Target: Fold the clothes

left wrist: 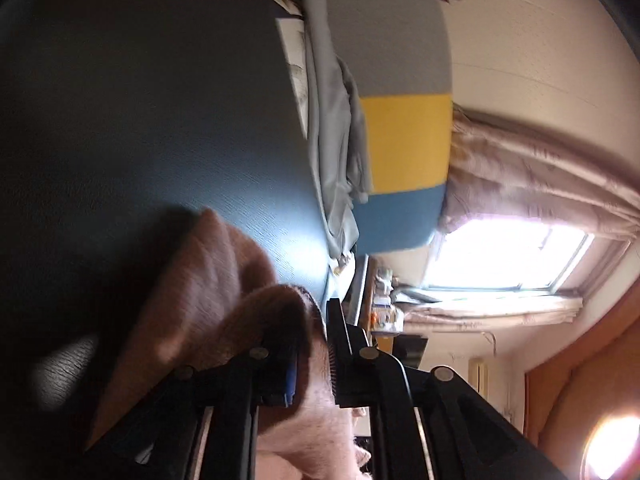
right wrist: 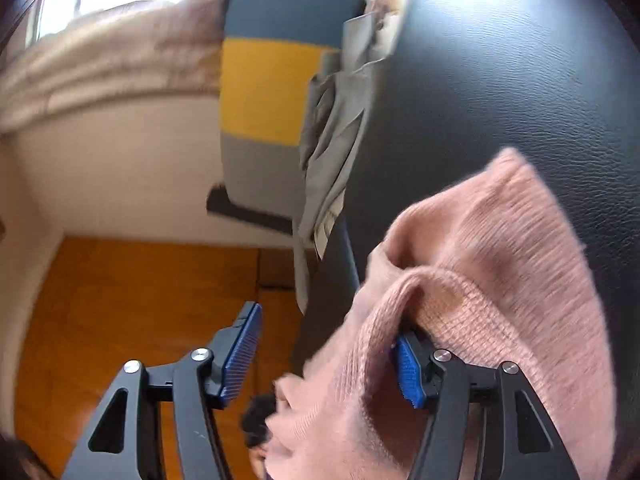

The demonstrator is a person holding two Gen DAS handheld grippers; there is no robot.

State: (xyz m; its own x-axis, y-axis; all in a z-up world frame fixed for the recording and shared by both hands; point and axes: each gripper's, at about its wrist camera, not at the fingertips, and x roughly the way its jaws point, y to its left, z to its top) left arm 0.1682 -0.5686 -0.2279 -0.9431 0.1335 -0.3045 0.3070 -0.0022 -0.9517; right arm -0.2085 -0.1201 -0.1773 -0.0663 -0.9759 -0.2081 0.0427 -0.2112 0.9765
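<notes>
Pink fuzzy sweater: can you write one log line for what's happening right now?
item: pink knit sweater on dark leather-look surface | left gripper: shut on sweater | right gripper: open, fabric draped over one finger | fold: not finished

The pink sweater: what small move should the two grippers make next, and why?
Probably close the right gripper on the pink sweater. Its jaws stand wide open, and the knit only drapes over one finger, so it may slip off. The left gripper is already shut on the same sweater above the dark table, so one side is secured.
</notes>
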